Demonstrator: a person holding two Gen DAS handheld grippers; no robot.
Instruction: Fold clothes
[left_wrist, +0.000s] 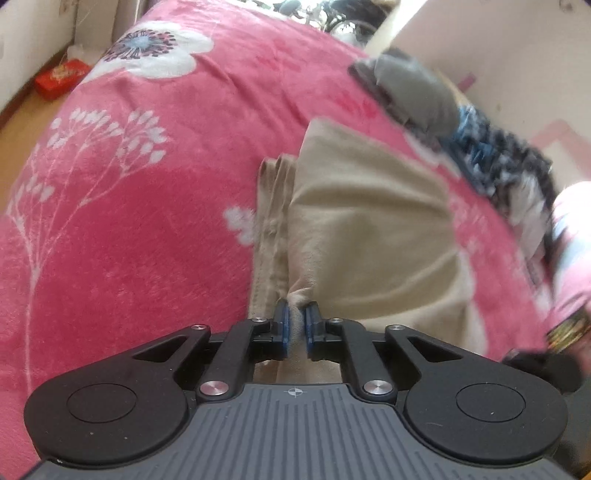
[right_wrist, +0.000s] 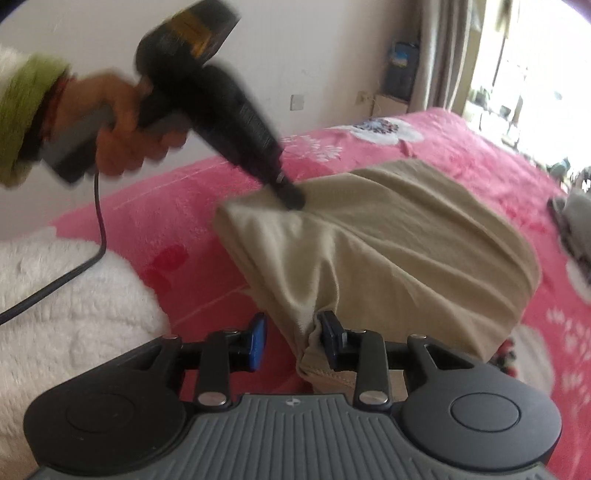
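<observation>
garment: beige garment (right_wrist: 399, 236), soft knit-looking cloth, lies on the bed's pink floral blanket (left_wrist: 129, 192); doubled over w/ a thick rolled fold edge at its far side in right wrist view. which kind of clothing: cannot tell.
left hand-held gripper: left hand-held gripper (left_wrist: 295, 326) has jaws nearly together, a bunch of beige cloth pinched between the blue pads (left_wrist: 282, 328); cloth fans out in creases from the pinch.
right hand-held gripper: right hand-held gripper (right_wrist: 295, 332) jaws stand wide; garment edge lies in the gap against the right-side finger, not clamped.
person: hand (right_wrist: 122, 129) w/ green cuff holds the left tool's handle, seen from the right wrist; tip sits on the garment's top near the fold.
handling (est.): light, limp, no stiffness; drapes and wrinkles at once when lifted at one point. brushed surface prob. grips the pads well, low slip risk. not fragile, but a single pinch drags layers unevenly.
where to hold (est.): at hems/corners, both layers together, one gripper per corner, so the edge stays straight; avoid mid-panel pinches, which bunch the cloth.
stage: fits either a fold being laid or a laid fold being tidied; not settled.
other: pile of grey and dark patterned clothes (left_wrist: 461, 125) at the blanket's far edge, apart from the garment. frames motion-blurred.
</observation>
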